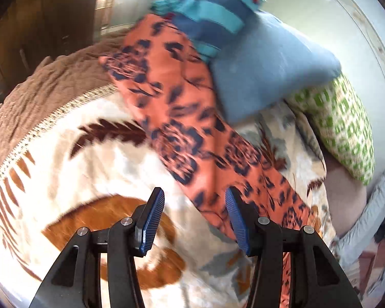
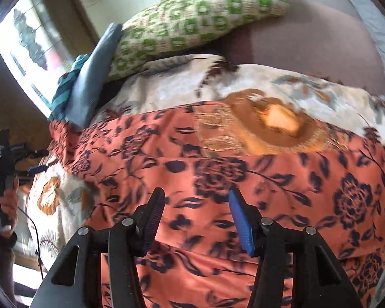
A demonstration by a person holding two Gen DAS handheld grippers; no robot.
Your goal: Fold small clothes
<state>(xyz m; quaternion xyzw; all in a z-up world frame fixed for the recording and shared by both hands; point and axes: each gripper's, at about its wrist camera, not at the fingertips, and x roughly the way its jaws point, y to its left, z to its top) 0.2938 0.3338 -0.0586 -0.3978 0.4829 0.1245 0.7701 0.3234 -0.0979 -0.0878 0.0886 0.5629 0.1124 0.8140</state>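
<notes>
Plush leaf-print blanket (image 1: 71,159) under smooth orange floral garment (image 2: 269,179); left tool (image 1: 194,213), right tool (image 2: 196,213) both released, empty.

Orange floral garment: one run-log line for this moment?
garment: orange floral cloth spread on blanket | left tool: open, empty | right tool: open, empty, above cloth | fold: not started

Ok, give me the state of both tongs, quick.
Left tongs: open, nothing held, above the orange floral-print cloth.
Right tongs: open, nothing held, above that same cloth.

Left tool (image 1: 195,200) hangs open above orange floral cloth (image 1: 182,118) on patterned blanket (image 1: 84,159).
</notes>
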